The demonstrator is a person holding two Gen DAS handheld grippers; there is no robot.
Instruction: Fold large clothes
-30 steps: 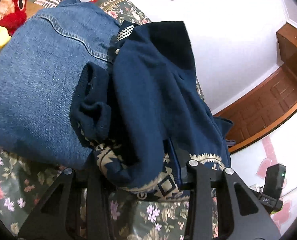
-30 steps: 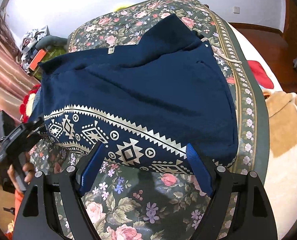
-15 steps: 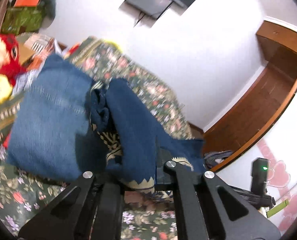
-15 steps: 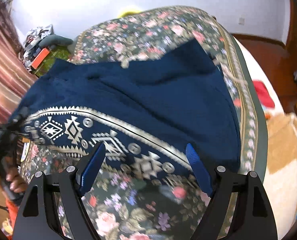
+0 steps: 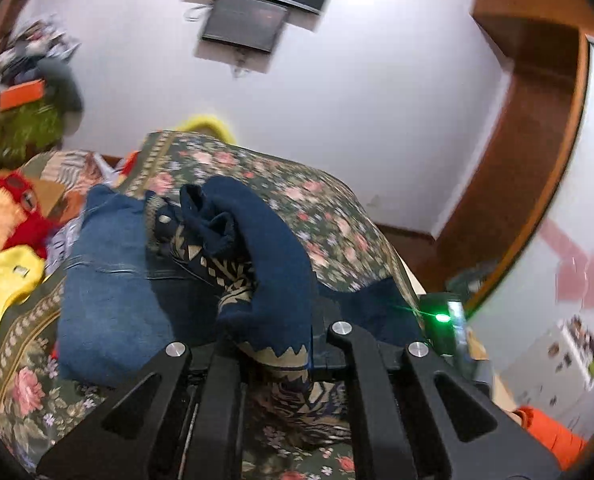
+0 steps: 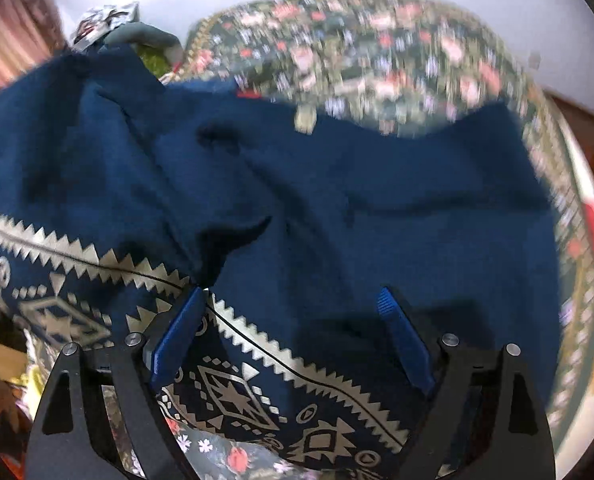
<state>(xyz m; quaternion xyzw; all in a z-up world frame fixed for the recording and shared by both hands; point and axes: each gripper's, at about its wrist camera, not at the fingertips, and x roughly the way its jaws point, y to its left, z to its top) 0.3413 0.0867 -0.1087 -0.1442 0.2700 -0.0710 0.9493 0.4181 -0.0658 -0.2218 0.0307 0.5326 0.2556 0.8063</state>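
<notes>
A navy sweater (image 6: 337, 208) with a cream patterned hem band lies across the floral bed. My left gripper (image 5: 271, 344) is shut on the sweater's hem corner (image 5: 265, 300) and holds it lifted above the bed; the cloth drapes over the fingers. My right gripper (image 6: 293, 320) is open, its blue pads (image 6: 177, 332) on either side of the patterned hem, the cloth lying between them. A folded denim garment (image 5: 109, 280) lies under the sweater's left end.
The bed has a floral cover (image 5: 329, 216). Red and yellow plush toys (image 5: 5, 216) sit at the bed's left edge. A TV (image 5: 257, 4) hangs on the white wall. Wooden trim and a door (image 5: 537, 160) are to the right.
My left gripper has risen and pulled back, lifting the sweater's corner off the denim. My right gripper has moved forward so the patterned hem now lies between its open fingers.
</notes>
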